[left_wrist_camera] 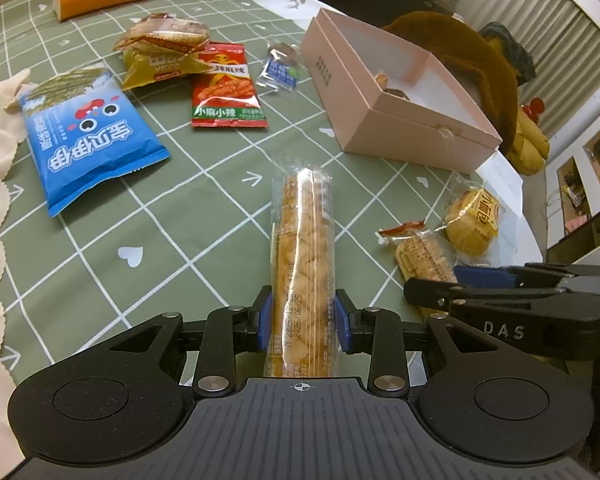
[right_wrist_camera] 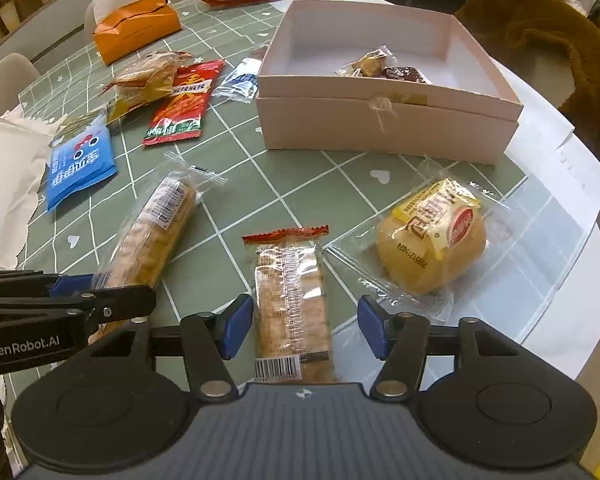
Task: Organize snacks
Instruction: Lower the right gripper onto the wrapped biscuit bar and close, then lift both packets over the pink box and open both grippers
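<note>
Left gripper [left_wrist_camera: 303, 316] fingers clamp long cracker sleeve [left_wrist_camera: 303, 248] on tabletop [left_wrist_camera: 204, 200]. Right gripper [right_wrist_camera: 305, 330] fingers narrow, straddling wafer pack [right_wrist_camera: 290, 292], gaps both sides. Pink box [right_wrist_camera: 384, 128] beyond fingers.

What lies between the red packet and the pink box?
A small blue-and-clear packet lies on the cloth between the red packet and the pink box; the left wrist view shows it best.

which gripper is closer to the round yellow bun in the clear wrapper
Right. The right gripper straddles the wafer pack right beside the bun; the left gripper, clamped on the long cracker pack, sits farther off.
</note>
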